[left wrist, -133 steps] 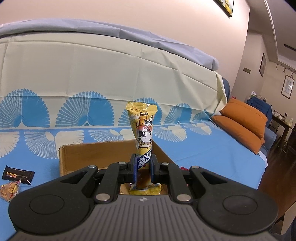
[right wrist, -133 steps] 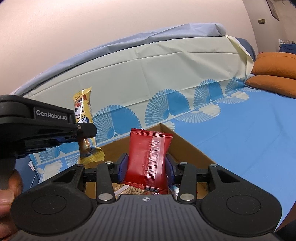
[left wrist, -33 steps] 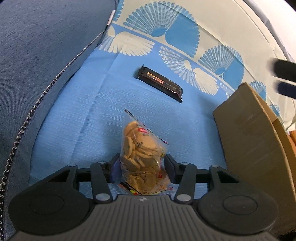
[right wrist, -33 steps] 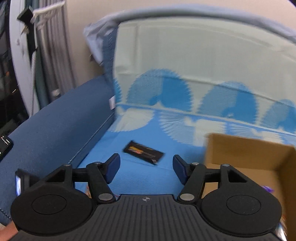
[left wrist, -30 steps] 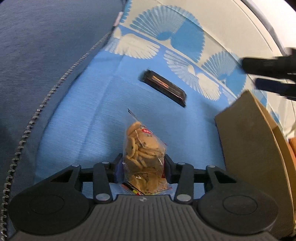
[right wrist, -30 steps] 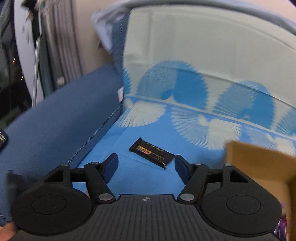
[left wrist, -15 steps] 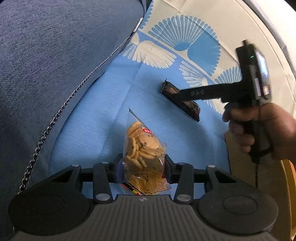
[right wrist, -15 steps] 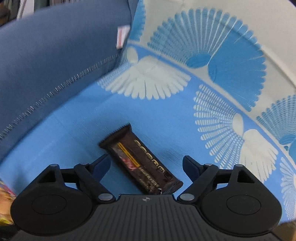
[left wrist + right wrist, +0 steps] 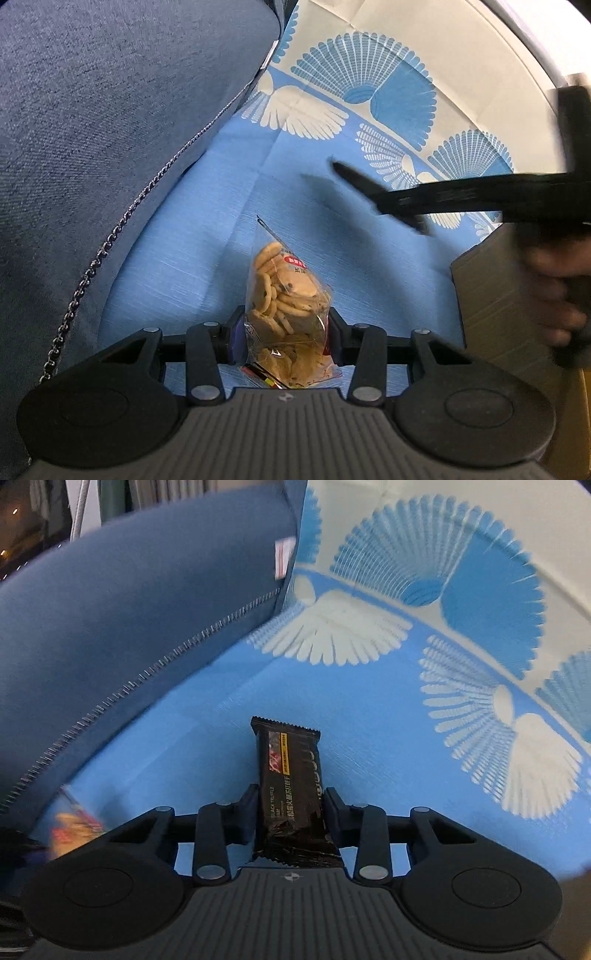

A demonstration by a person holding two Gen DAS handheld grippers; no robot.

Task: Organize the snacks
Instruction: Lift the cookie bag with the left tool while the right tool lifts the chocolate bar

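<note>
Tilting downward, right gripper (image 9: 290, 818) clamping chocolate bar (image 9: 291, 790)

Your left wrist camera sits just behind the left tongs (image 9: 284, 334), looking steeply down, close over the blue patterned cover (image 9: 192, 258). Your right wrist camera looks down past the right tongs (image 9: 290, 816) from equally near. Both views share the cover, the dark blue cushion (image 9: 92, 110) and the clear bag of biscuits (image 9: 284, 295), blurred at the right view's lower left.

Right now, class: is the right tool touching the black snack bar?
Touching. The right wrist view shows the right tool with both pads pressed against the sides of the black snack bar.
</note>
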